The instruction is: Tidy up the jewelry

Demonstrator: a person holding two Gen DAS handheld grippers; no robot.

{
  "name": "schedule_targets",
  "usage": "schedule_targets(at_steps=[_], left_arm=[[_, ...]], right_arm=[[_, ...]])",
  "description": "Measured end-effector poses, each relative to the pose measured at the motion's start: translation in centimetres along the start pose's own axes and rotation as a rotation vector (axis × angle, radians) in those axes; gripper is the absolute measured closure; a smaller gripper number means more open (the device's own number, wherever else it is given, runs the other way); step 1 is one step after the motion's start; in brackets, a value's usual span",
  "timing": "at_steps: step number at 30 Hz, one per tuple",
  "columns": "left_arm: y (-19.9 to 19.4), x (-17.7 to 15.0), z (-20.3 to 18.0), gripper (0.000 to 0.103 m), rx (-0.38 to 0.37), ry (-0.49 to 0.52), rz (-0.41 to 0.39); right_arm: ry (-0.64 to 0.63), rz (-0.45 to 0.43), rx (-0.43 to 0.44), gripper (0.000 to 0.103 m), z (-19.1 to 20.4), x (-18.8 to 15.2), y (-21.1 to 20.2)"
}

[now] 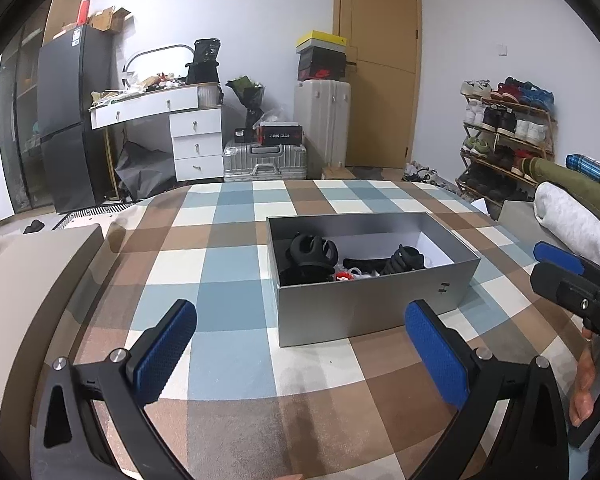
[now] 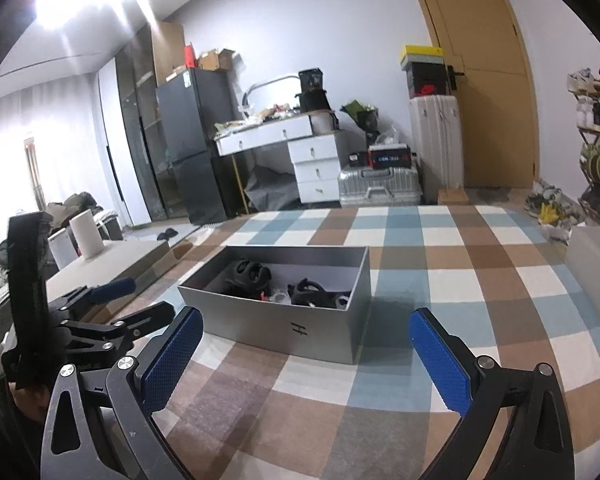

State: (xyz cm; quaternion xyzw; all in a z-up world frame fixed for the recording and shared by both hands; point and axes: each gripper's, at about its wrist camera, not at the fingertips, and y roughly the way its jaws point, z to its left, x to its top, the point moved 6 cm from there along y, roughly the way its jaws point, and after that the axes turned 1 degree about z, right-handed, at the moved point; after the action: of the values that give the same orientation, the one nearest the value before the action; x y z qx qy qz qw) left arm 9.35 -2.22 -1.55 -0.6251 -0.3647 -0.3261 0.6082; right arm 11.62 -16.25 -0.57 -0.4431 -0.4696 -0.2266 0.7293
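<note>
An open grey cardboard box [image 1: 364, 304] sits on a bed covered with a checked blanket [image 1: 228, 272] of blue, brown and cream squares. Inside the box lie several dark accessories: a large black claw hair clip [image 1: 312, 250] toward its left end, a smaller black clip [image 1: 404, 260] toward the right, a black strap-like piece between them, and a small red and white item [image 1: 343, 276] near the front wall; finer detail of these pieces cannot be made out. The left gripper [image 1: 300, 354] hovers in front of the box with its blue-padded fingers spread wide and nothing between them but the blanket. The right gripper [image 2: 306, 356] likewise hangs above the blanket just short of the box, its jaws fully apart and empty. Each gripper shows at the edge of the other's view, flanking the box. Beyond the bed stand a white dresser [image 1: 188, 132], a dark refrigerator [image 1: 72, 116], silver suitcases [image 1: 264, 160], a wooden door [image 1: 376, 60] and a shoe rack [image 1: 504, 132].
</note>
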Motion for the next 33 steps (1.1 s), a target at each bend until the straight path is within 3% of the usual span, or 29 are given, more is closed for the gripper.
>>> schedule_targets(at_steps=[33], left_arm=[[0.13, -0.35, -0.25, 0.001, -0.001, 0.011, 0.022]], right_arm=[[-0.016, -0.010, -0.038, 0.000, -0.06, -0.47, -0.34]])
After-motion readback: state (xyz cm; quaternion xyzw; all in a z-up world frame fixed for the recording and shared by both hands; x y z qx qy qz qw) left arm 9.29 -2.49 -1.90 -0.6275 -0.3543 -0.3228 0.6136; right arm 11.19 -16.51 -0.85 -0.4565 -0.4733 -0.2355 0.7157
